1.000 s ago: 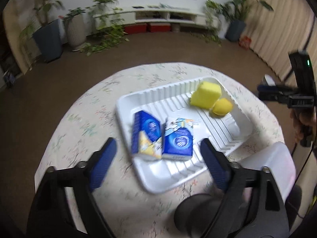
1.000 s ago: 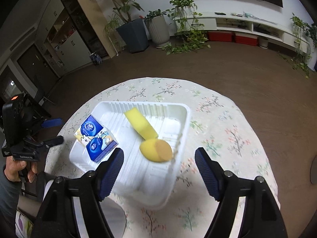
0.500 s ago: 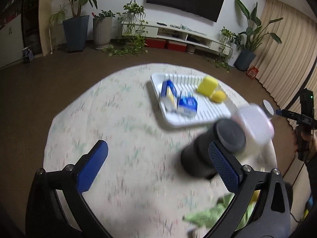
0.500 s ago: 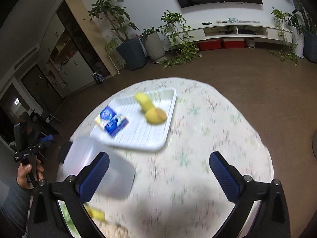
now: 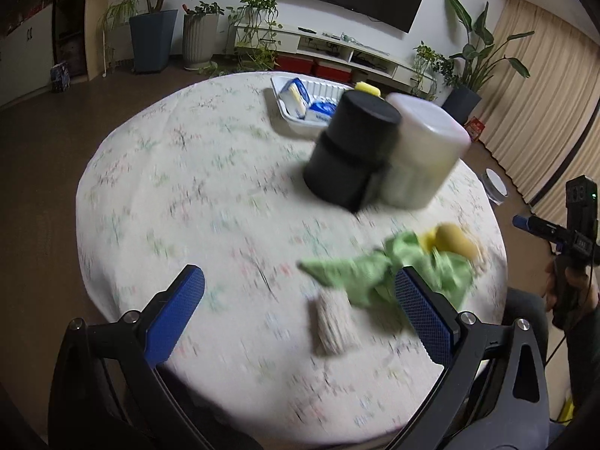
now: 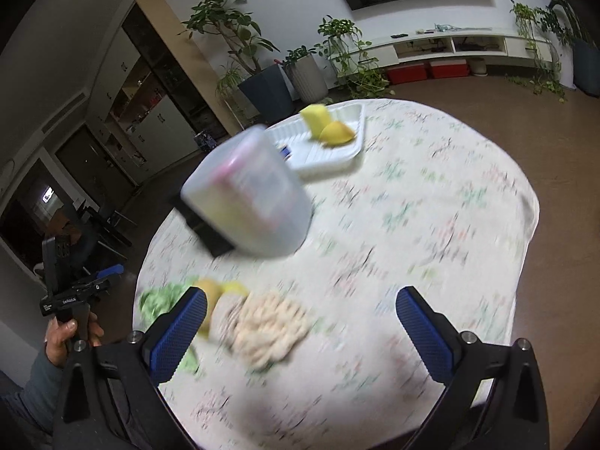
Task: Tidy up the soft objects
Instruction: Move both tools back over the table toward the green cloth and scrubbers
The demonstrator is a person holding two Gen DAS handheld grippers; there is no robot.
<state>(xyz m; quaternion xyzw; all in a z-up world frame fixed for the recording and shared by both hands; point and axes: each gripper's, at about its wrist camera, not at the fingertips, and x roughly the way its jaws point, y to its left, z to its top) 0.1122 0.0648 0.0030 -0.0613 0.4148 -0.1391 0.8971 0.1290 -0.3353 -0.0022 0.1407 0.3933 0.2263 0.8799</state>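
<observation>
A white ridged tray (image 5: 279, 103) at the table's far side holds blue tissue packs (image 5: 298, 95), a yellow sponge (image 6: 315, 118) and a yellow rounded soft thing (image 6: 337, 133). Near the front edge lie a green cloth (image 5: 360, 273), a beige knitted piece (image 6: 272, 324), a small beige roll (image 5: 332, 322) and a yellow soft thing (image 5: 453, 238). My left gripper (image 5: 300, 317) is open and empty above the table, the green cloth by its right finger. My right gripper (image 6: 300, 328) is open and empty, over the beige knitted piece.
A black cylinder (image 5: 352, 150) and a translucent white tub (image 5: 423, 153) stand together mid-table, between the tray and the cloths. The round table has a floral cloth (image 5: 187, 187). Potted plants and a TV shelf stand at the back. Both views are motion-blurred.
Both grippers have pulled back from the tray toward the table's near edge. The tray is now far off, and the cloths, black cylinder and tub have come into view.
</observation>
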